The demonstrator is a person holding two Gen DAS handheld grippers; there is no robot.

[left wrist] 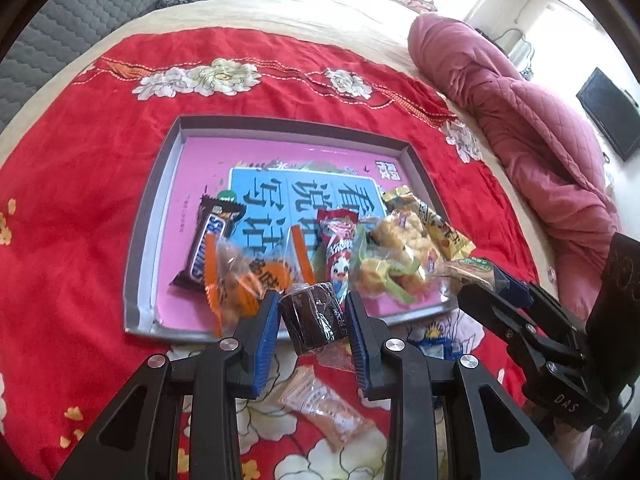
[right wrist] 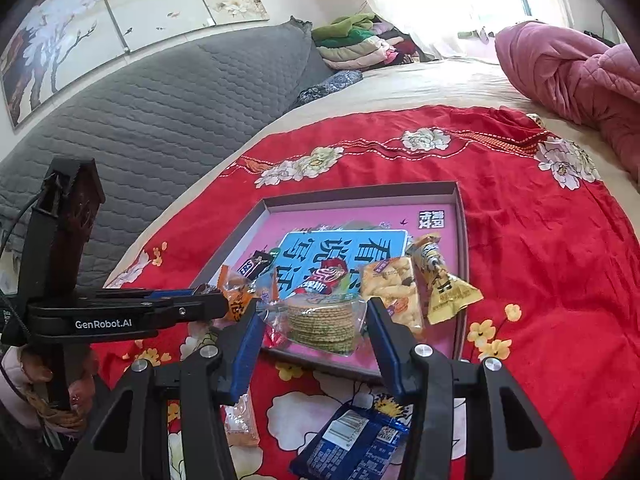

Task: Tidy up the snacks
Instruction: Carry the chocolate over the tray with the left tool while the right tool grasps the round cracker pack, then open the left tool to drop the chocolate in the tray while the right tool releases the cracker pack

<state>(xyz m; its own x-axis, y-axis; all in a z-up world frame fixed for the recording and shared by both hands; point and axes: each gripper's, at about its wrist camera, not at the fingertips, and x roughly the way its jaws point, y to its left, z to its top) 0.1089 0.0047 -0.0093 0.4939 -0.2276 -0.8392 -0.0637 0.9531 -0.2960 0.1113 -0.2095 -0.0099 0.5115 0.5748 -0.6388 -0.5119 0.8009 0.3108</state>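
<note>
A grey tray [left wrist: 158, 200] with a pink printed floor lies on the red floral cloth; it also shows in the right wrist view [right wrist: 460, 240]. In it lie a Snickers bar [left wrist: 210, 244], an orange-wrapped snack [left wrist: 244, 280], a red packet [left wrist: 338, 248], a clear pack of yellow puffs [left wrist: 394, 252] and a yellow packet [left wrist: 444, 232]. My left gripper [left wrist: 314, 320] is shut on a dark brown wrapped cake [left wrist: 314, 316] above the tray's near edge. My right gripper [right wrist: 316, 320] is shut on a clear pack of round crackers [right wrist: 322, 320] above the tray's near edge.
On the cloth near me lie a clear pack of pale biscuits [left wrist: 324, 404] and a blue packet [right wrist: 352, 440]. A rolled pink quilt [left wrist: 520, 120] lies on the right. A grey padded headboard [right wrist: 160, 112] stands at the left, with folded clothes [right wrist: 356, 40] behind.
</note>
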